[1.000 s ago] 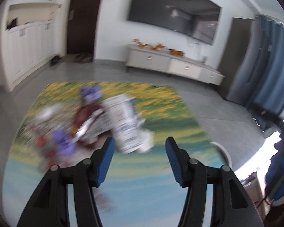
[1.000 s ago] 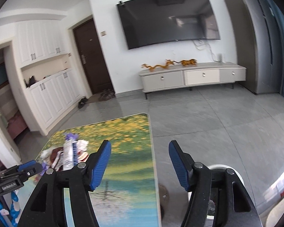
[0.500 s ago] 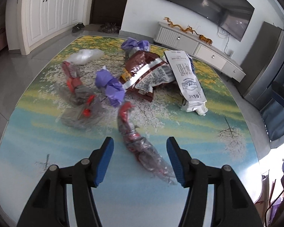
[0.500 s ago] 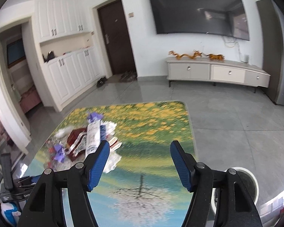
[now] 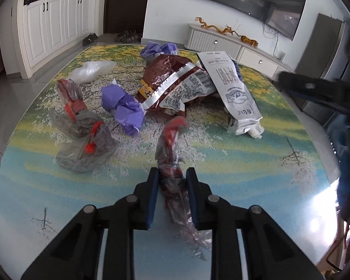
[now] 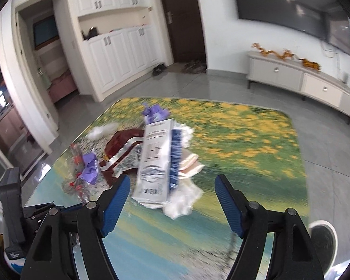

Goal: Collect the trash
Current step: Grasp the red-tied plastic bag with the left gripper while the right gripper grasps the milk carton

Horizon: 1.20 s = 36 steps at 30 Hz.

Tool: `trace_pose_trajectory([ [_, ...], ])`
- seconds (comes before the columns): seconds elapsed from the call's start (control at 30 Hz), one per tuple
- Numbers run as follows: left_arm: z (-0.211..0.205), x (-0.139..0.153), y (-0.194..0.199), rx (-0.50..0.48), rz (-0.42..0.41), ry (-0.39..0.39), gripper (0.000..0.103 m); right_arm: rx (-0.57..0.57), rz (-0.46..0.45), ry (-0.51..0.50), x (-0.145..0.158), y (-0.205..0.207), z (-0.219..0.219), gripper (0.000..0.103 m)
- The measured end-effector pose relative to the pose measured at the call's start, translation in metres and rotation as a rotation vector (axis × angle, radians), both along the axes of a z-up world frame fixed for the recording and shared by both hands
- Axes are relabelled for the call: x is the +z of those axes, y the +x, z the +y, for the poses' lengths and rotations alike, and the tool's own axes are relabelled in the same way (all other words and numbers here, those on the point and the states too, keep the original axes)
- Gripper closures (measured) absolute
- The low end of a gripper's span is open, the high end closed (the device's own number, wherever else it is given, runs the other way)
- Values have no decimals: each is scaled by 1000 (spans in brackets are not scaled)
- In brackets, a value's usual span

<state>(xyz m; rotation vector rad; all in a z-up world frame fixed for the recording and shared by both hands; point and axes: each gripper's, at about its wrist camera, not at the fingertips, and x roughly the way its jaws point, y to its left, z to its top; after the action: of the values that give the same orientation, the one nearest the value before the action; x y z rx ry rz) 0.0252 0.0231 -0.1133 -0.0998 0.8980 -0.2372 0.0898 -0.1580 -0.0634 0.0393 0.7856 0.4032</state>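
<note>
Wrapper (image 5: 172,163) between left fingers (image 5: 152,193); brown bag (image 5: 172,84) beyond.

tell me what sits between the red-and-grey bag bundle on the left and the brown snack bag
A crumpled purple wrapper lies between the red-and-grey bag bundle and the brown snack bag, seen in the left wrist view.
</note>
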Motion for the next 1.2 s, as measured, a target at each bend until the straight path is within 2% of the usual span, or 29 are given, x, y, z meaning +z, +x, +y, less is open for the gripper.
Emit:
trace_pose_trajectory([
  [0.17, 2, 0, 1, -15, -7, -36, 82, 7, 55, -8, -24, 30, 17, 29],
  [0.33, 5, -1, 2, -17, -8, -67, 82, 24, 82, -38, -37, 43, 33, 28],
  [0.6, 5, -1, 2, -25, -8, -85, 82, 30, 62, -199, -54, 46, 64, 26],
  [0.63, 6, -2, 2, -27, -9, -86, 83, 25, 64, -204, -55, 47, 64, 28],
  [0.67, 5, -1, 1, -29, -11, -86, 83, 24, 68, -204, -56, 48, 63, 38],
  [0.87, 2, 3, -3, -33, -37, -73, 85, 20, 61, -138, -48, 46, 52, 40],
  [1.0, 1, 7, -8, -36, -50, -72, 85, 12, 41, -62, -31, 38, 38, 41],
  [1.2, -1, 17, -18, -39, -57, -96, 85, 5, 70, 66, -22, 24, 18, 41],
])
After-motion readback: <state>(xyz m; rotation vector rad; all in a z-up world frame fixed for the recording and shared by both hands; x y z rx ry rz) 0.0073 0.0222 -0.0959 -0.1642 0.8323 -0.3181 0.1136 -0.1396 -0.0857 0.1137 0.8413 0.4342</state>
